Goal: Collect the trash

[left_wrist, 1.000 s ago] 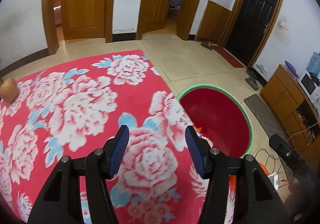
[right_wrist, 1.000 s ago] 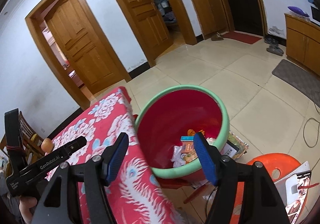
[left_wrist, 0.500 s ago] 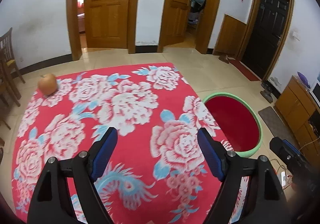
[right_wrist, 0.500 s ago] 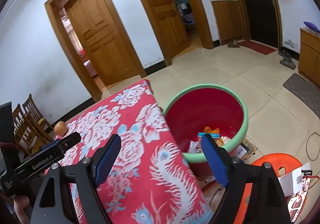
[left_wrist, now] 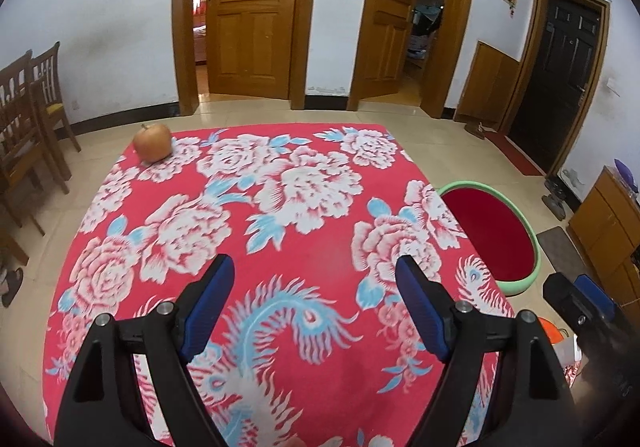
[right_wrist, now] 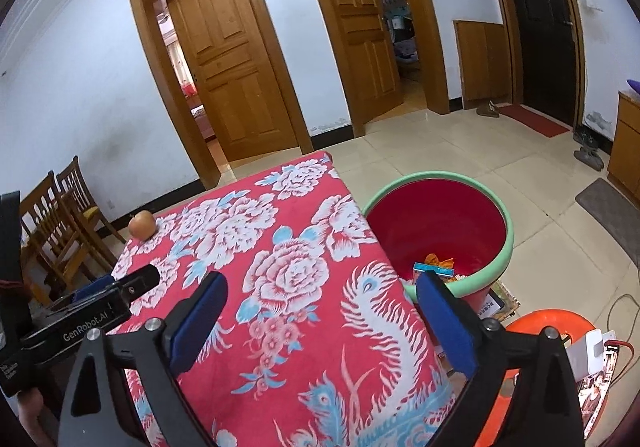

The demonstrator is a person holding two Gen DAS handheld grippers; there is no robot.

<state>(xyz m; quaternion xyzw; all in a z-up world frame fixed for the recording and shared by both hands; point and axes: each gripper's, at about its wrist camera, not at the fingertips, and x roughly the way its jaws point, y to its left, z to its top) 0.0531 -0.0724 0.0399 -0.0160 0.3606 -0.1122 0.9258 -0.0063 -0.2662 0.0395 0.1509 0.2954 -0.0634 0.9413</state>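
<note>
Both sets of jaws are standing spread wide with nothing between them: the left gripper is hovering over the middle of the table, and the right gripper is hanging above the table's near right corner. Compared with a second ago, both cameras are sitting higher and further back, so the whole flowered cloth is coming into view where before only its right part and the bin showed; this suggests a drop-off at the bin is over and the person is scanning for the next piece. The cloth is carrying only an apple at its far left corner, well apart from both grippers, and whether it counts as trash is not something these views are settling. The bin, a red tub with a green rim, is standing on the floor touching or just beside the table's right edge; in the right wrist view it is holding a small heap of wrappers, orange and blue packaging among them, low against its near wall. No other trash is showing on the table, so the task is looking close to finished.
</note>
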